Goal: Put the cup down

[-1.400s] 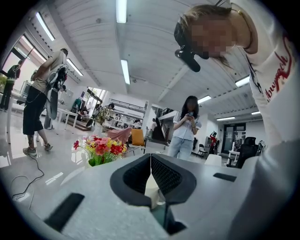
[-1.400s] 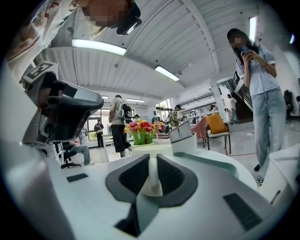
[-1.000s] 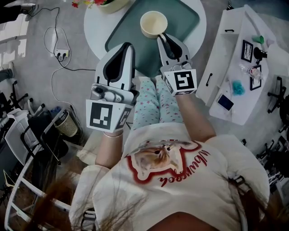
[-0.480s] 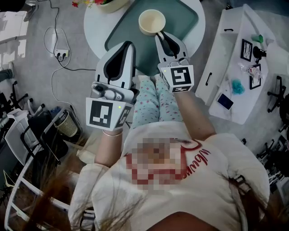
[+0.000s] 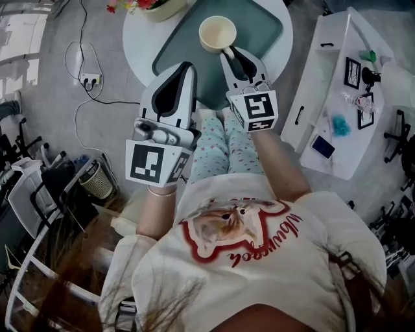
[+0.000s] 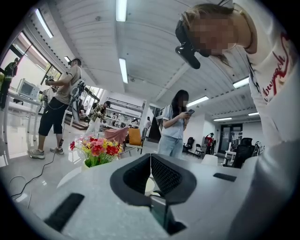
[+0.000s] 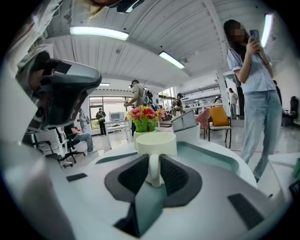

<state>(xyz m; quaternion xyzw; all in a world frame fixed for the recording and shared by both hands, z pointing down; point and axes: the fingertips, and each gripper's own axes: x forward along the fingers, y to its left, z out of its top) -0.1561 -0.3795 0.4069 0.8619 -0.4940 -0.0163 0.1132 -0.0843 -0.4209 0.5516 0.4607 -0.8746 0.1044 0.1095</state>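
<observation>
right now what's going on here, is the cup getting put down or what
A person holds a gripper in each hand. The right gripper is shut on the handle of a cream cup, which is over the green tray on the round white table. I can't tell whether the cup rests on the tray yet. The left gripper is shut and empty, beside the right one.

bare tray (image 5: pixel 262 29) around cup (image 5: pixel 217 32), flowers (image 5: pixel 126 4) far left
</observation>
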